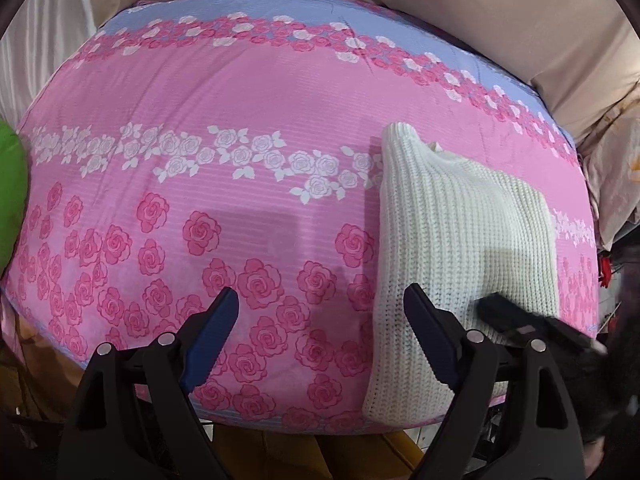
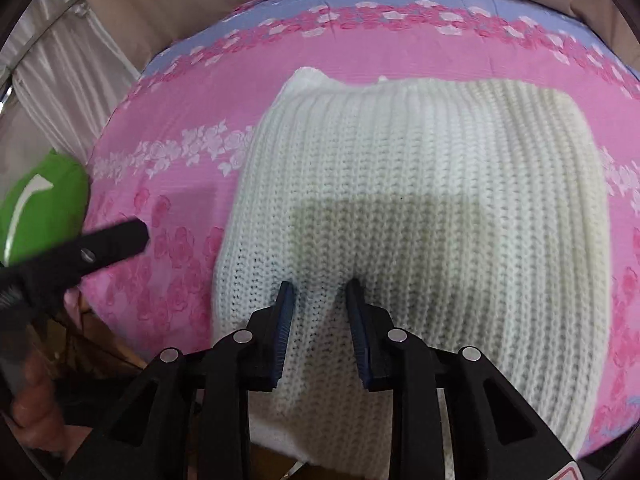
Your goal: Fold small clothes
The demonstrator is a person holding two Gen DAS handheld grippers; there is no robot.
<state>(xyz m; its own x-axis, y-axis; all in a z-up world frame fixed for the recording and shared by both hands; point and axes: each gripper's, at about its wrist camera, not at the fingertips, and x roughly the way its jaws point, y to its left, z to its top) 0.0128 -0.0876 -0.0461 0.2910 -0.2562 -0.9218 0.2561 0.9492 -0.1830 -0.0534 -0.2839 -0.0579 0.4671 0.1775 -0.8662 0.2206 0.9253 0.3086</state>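
Observation:
A white knit sweater lies folded on the pink floral bedspread, on its right side, with its near end hanging over the front edge. My left gripper is open and empty, hovering over the bedspread just left of the sweater. My right gripper hovers over the sweater near its front edge, jaws partly open with knit fabric showing between them. I cannot tell if the fingertips touch the fabric. The right gripper also shows in the left wrist view, blurred.
A green cushion sits at the bedspread's left edge and shows in the left wrist view. Beige curtains hang behind the bed. Clutter lies off the right side. A wooden frame shows below the front edge.

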